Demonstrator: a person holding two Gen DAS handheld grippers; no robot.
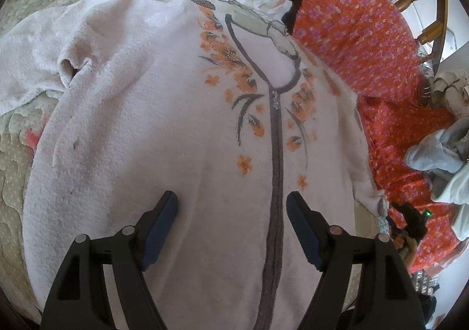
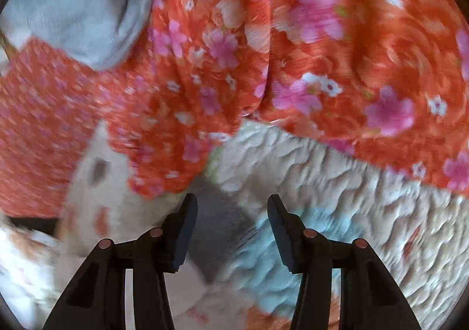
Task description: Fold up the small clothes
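A pale cardigan (image 1: 164, 130) lies spread and unfolded beside the orange dress (image 1: 360, 45); left gripper (image 1: 231, 207) and right gripper (image 2: 231, 207) hover spread, empty.

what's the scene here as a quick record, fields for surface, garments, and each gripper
surface: quilted bedspread
main garment: pale pink zip cardigan with orange flower pattern, spread front up, zip closed
sleeve: one sleeve lies out to the picture's left
other garments: orange floral cloth beside the cardigan; grey garment on top of it
left gripper: open, above the cardigan's lower front, nothing held
right gripper: open, nothing between the pads, over the bedspread near the orange cloth's edge; view blurred
folding: not yet begun
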